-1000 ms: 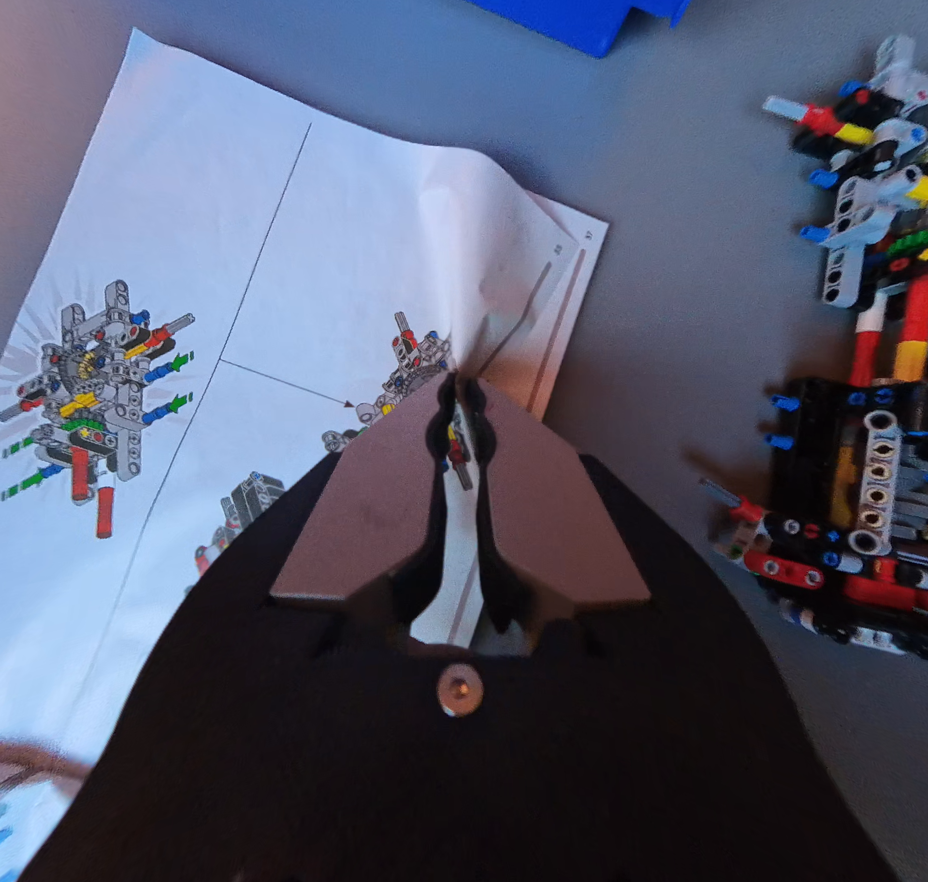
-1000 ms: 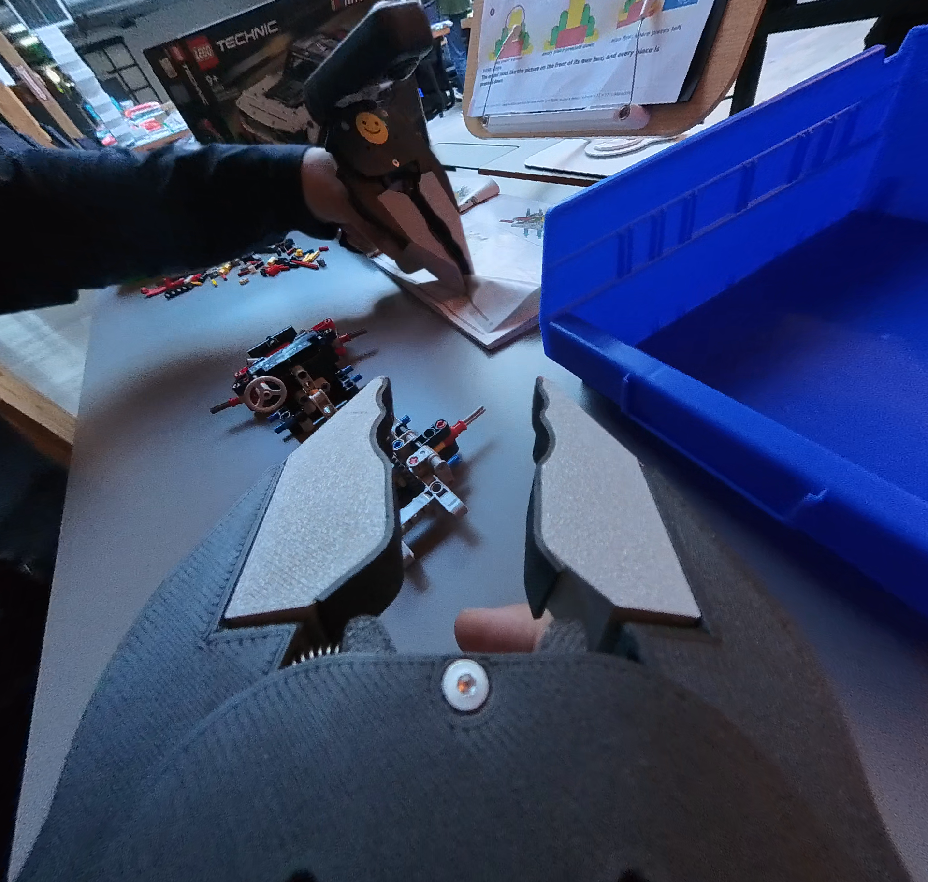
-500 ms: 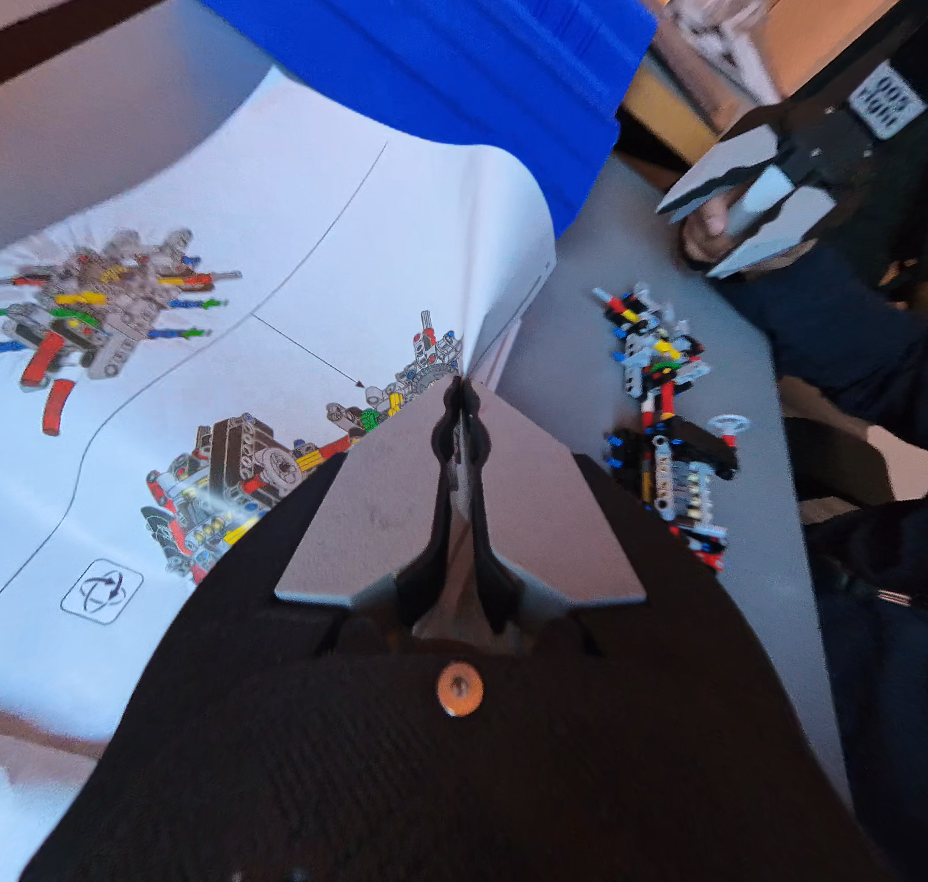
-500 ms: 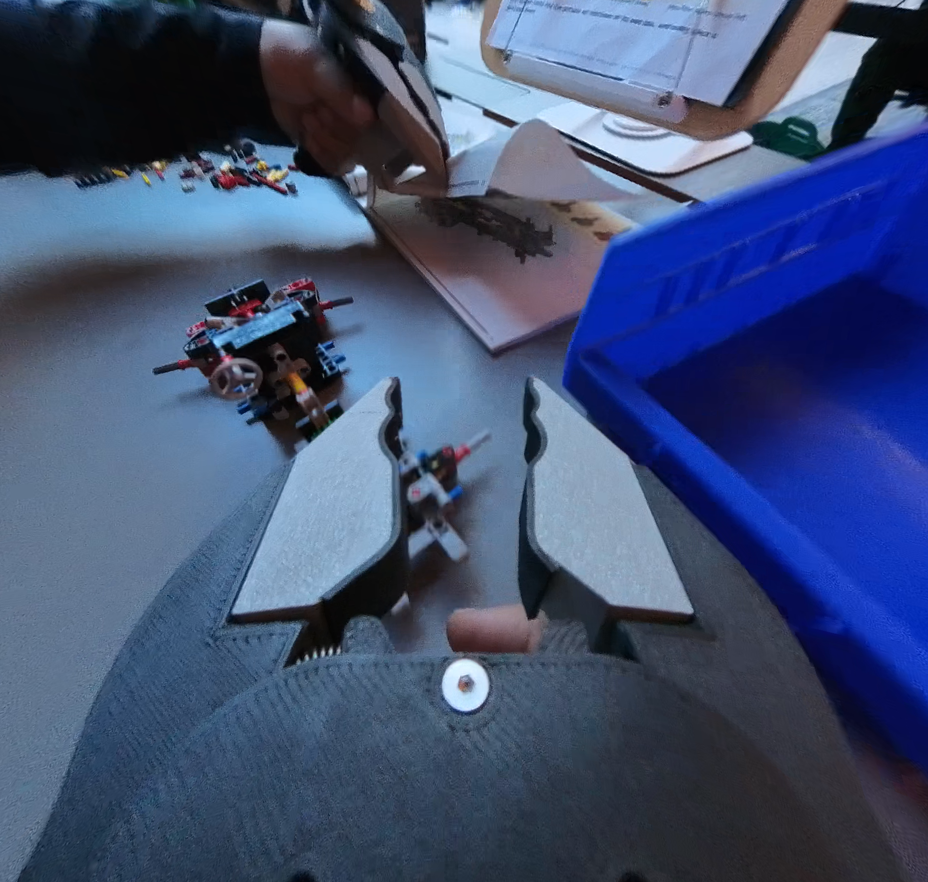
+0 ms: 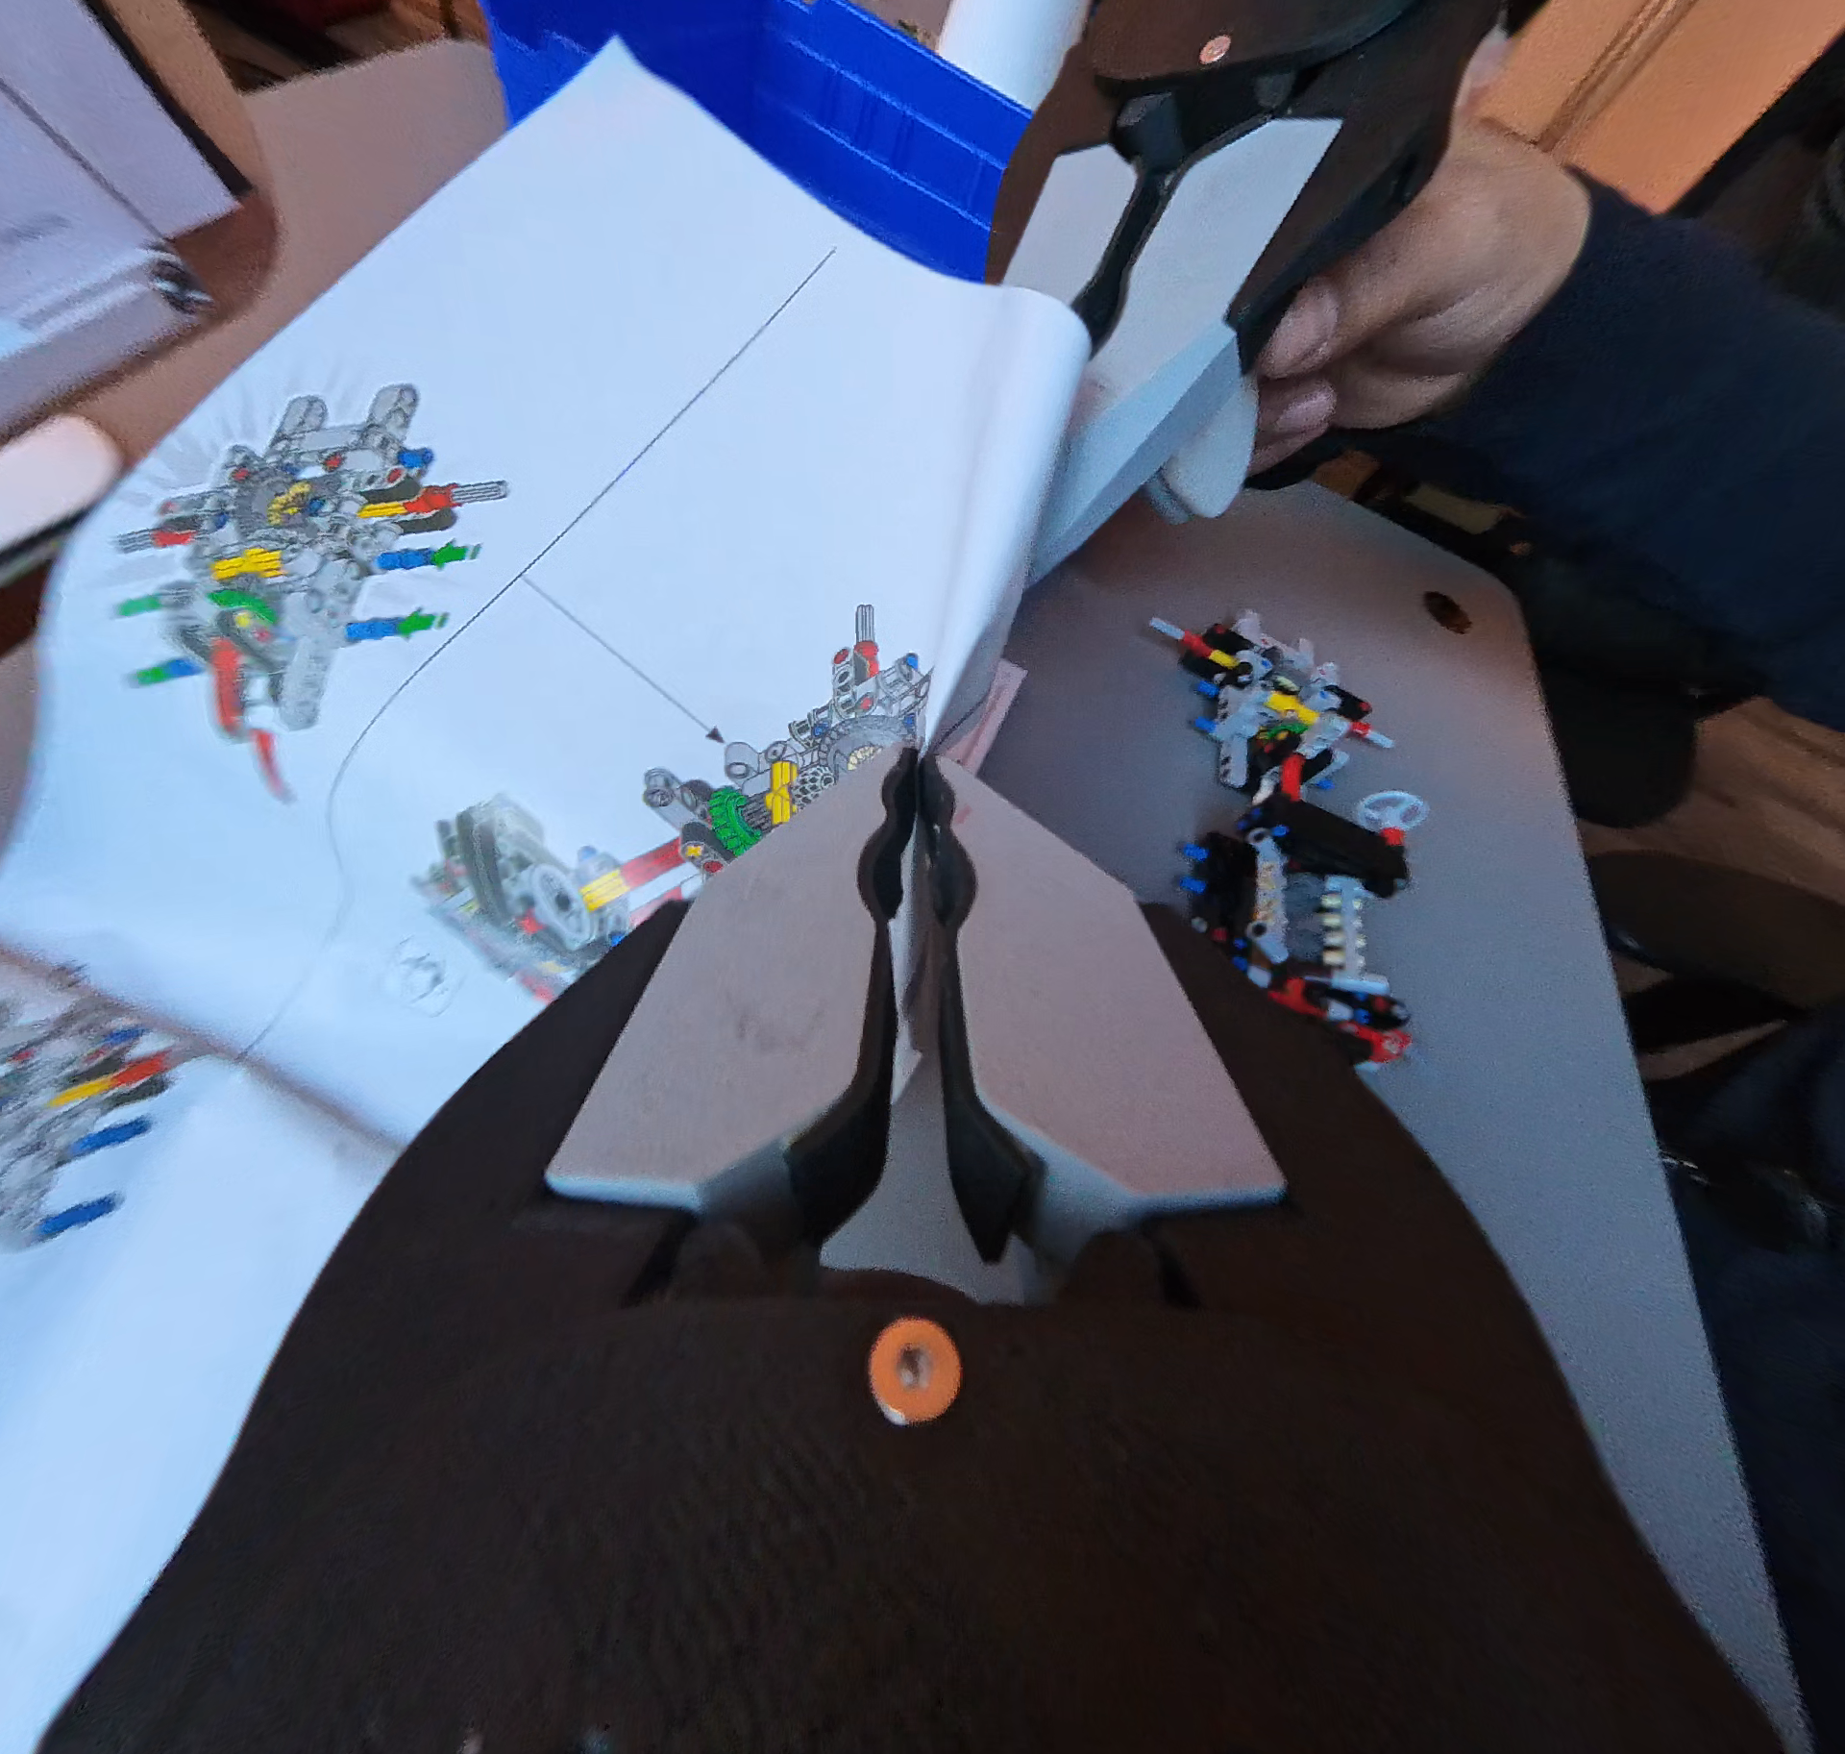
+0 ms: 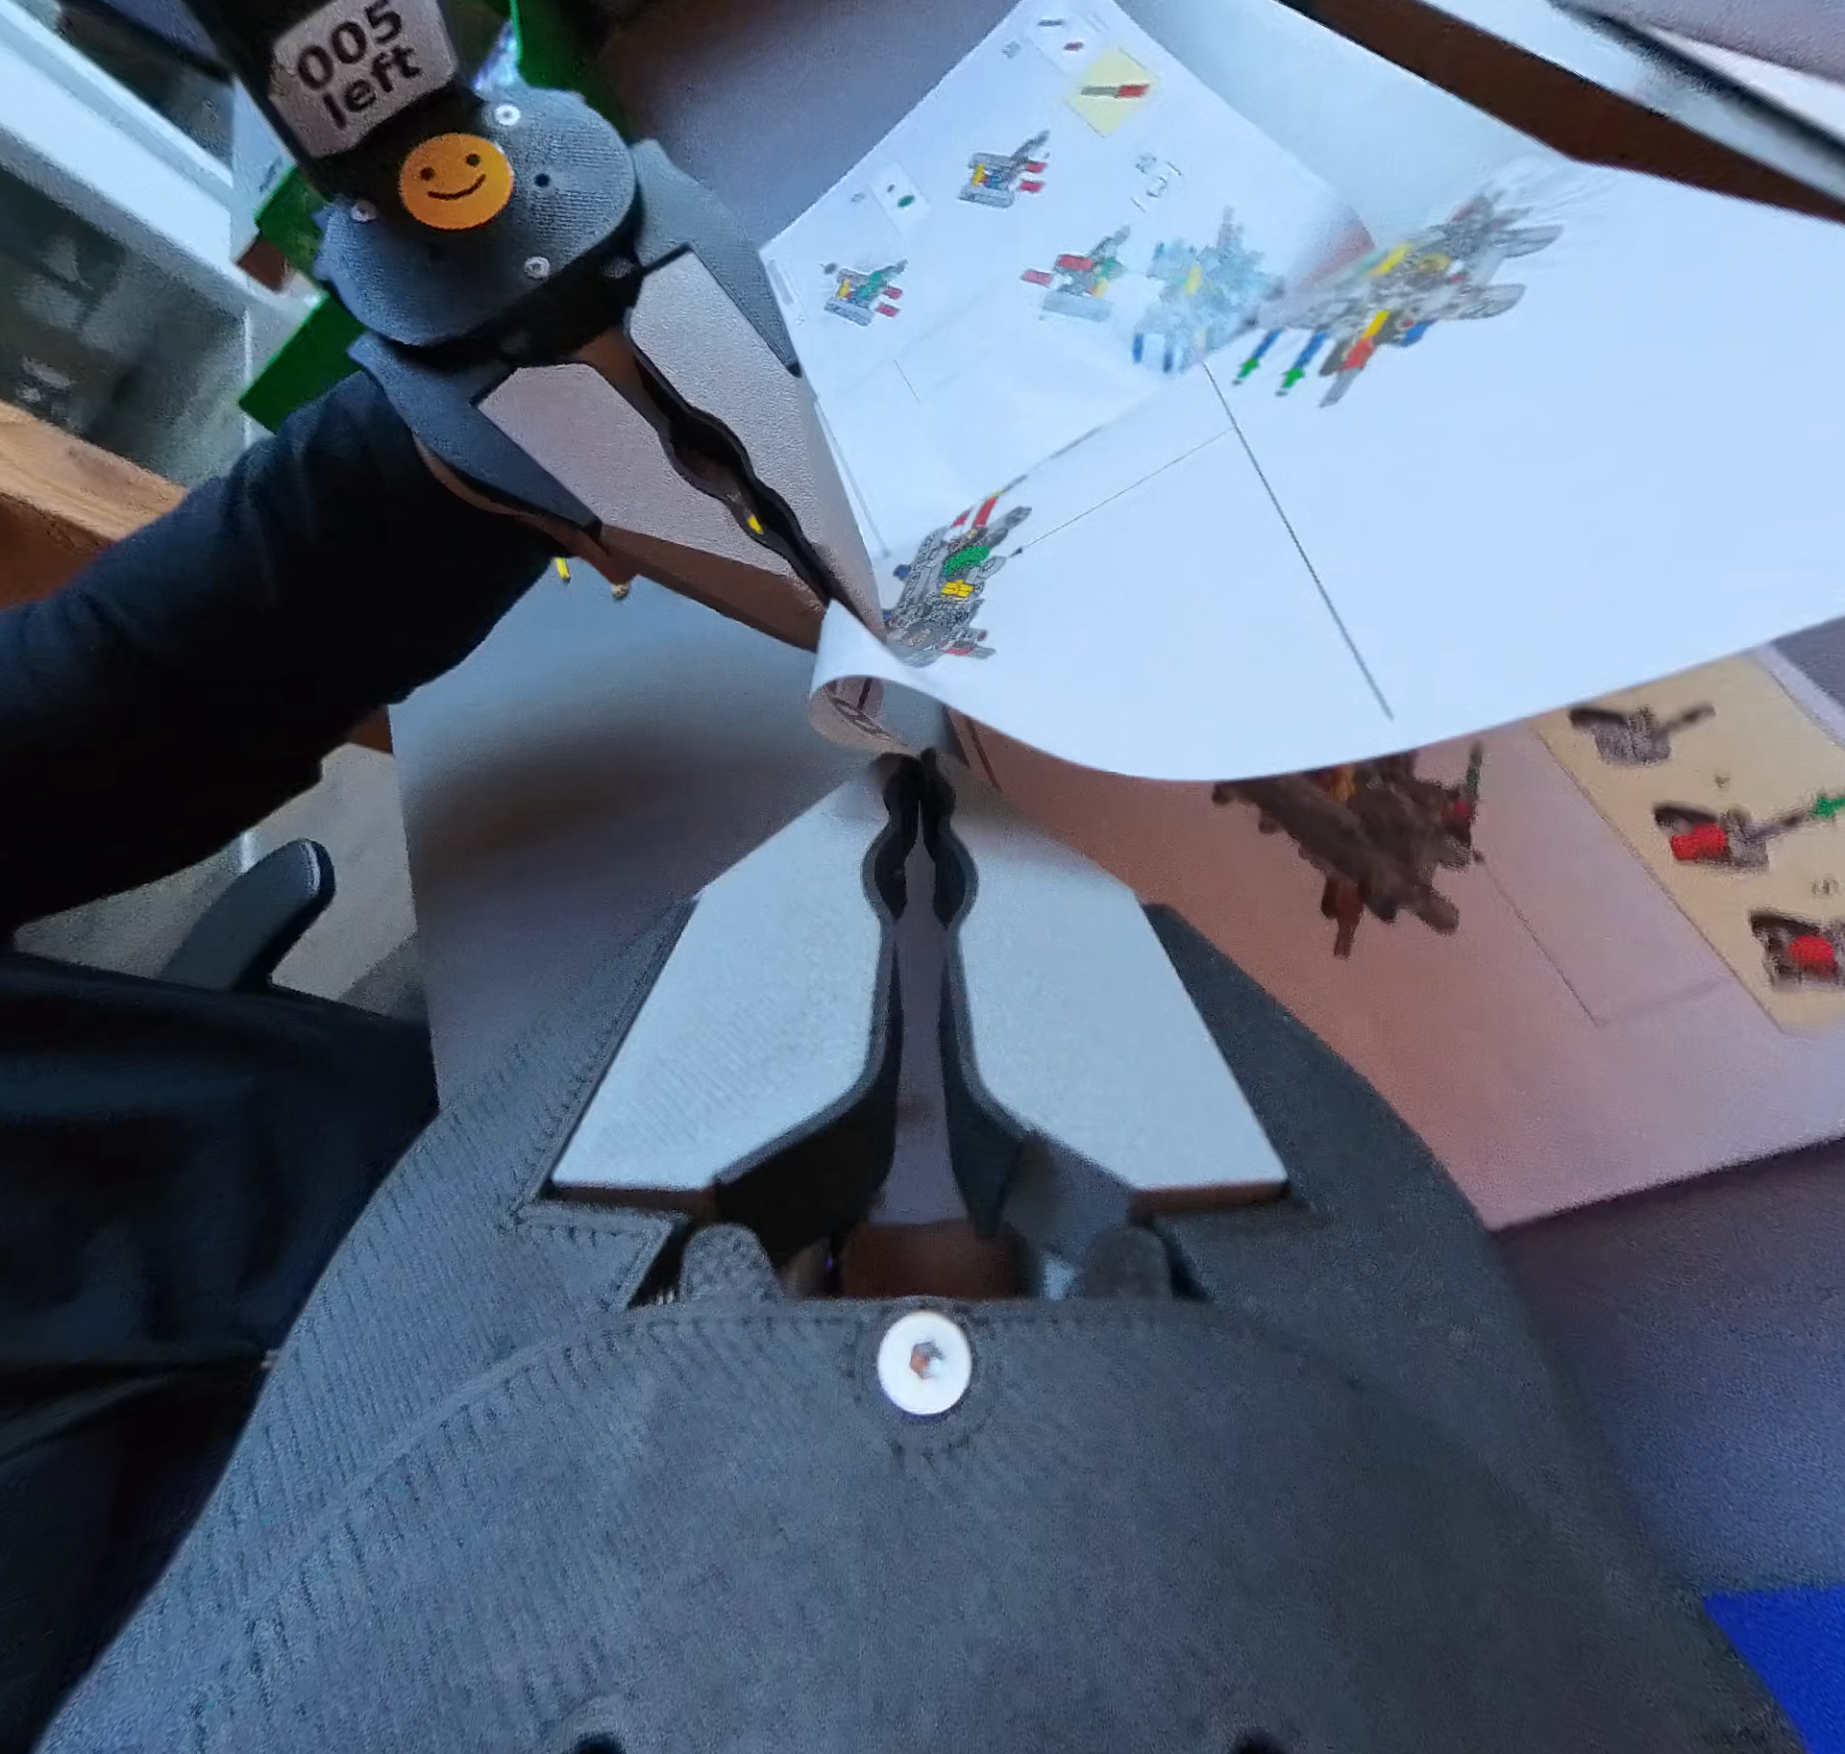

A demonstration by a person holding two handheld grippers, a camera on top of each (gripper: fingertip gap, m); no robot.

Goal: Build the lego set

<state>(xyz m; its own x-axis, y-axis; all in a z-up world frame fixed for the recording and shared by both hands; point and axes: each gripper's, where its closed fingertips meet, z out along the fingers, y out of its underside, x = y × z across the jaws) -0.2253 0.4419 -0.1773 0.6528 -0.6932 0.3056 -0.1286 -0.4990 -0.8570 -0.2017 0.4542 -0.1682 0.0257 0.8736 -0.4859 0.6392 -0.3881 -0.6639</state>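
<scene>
My left gripper [image 5: 917,757] is shut on the corner of a white page [image 5: 649,308] of a building-instruction booklet and holds it lifted and curled. The right wrist view shows the same: the left gripper [image 6: 834,598] pinches the page [image 6: 1298,558] above the open booklet [image 6: 1298,987]. My right gripper [image 6: 921,762] is shut, with its tips right under the curled page corner; no paper shows between them. In the left wrist view its fingers [image 5: 1228,238] reach behind the page's right edge.
Two small brick assemblies lie on the grey table [image 5: 1498,1057] to the right of the booklet: a grey and yellow one [image 5: 1278,708] and a black one with a white wheel [image 5: 1308,917]. A blue bin [image 5: 799,58] stands behind the page. A person's sleeve [image 6: 200,608] crosses the left. Less than 4 cm separates the two grippers' tips.
My left gripper has raised the pinched page off the booklet. My right gripper has left the small assembly, moved to the page corner, and its jaws have gone from open to shut.
</scene>
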